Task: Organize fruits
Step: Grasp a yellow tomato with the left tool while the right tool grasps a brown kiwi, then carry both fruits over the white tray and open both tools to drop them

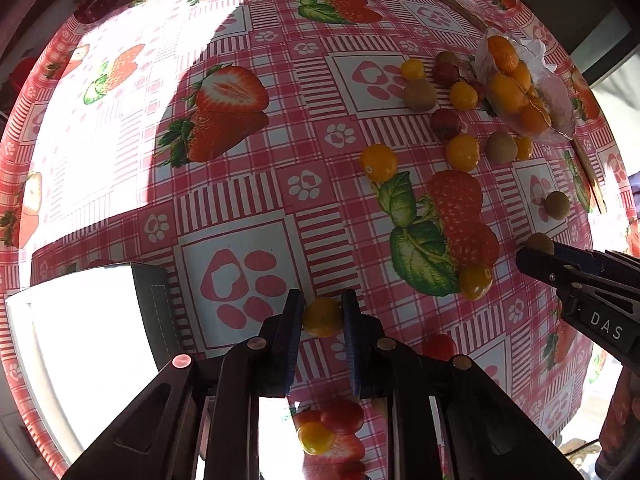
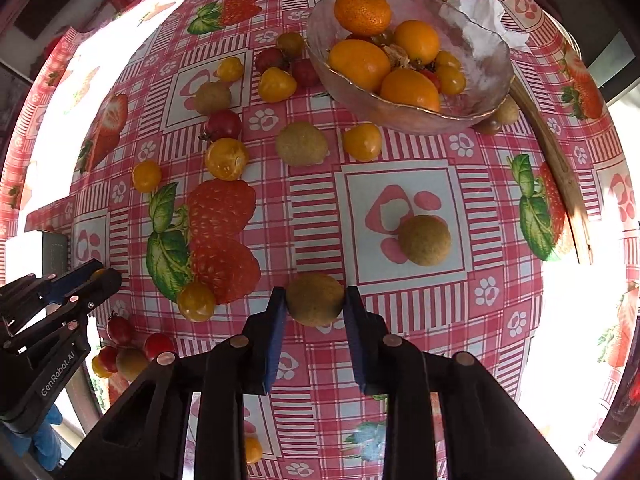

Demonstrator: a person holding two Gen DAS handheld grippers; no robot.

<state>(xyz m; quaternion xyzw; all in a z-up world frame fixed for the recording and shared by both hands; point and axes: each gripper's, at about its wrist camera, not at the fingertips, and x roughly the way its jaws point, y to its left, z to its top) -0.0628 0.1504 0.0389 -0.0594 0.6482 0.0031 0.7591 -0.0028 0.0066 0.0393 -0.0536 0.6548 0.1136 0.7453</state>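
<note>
From the left wrist view, we see our left gripper (image 1: 322,312) clenched on a small yellow-orange fruit (image 1: 322,317), its blue-padded fingers (image 1: 293,332) pressing it from both sides just above the strawberry-print tablecloth (image 1: 248,208). To its left sits a bright white box (image 1: 84,320) with a grey wall. Farther out on the right, loose yellow, red and brown fruits lie scattered near a glass bowl (image 1: 556,100) that holds oranges. At the right edge, the right gripper (image 1: 536,254) reaches in with a brown fruit (image 1: 540,242) at its tip. From the right wrist view, we see that right gripper (image 2: 315,304) grasping the round brown fruit (image 2: 315,299) between its blue pads, over the cloth. Another brown fruit (image 2: 425,240) rests just beyond it on a white square of the pattern. The glass bowl (image 2: 480,96) stands at the far side, filled with oranges (image 2: 362,12) and small yellow fruits, a crumpled white tissue (image 2: 486,20) at its rim. The left gripper (image 2: 98,276) shows at the left edge, a bit of yellow fruit visible between its fingers.
</note>
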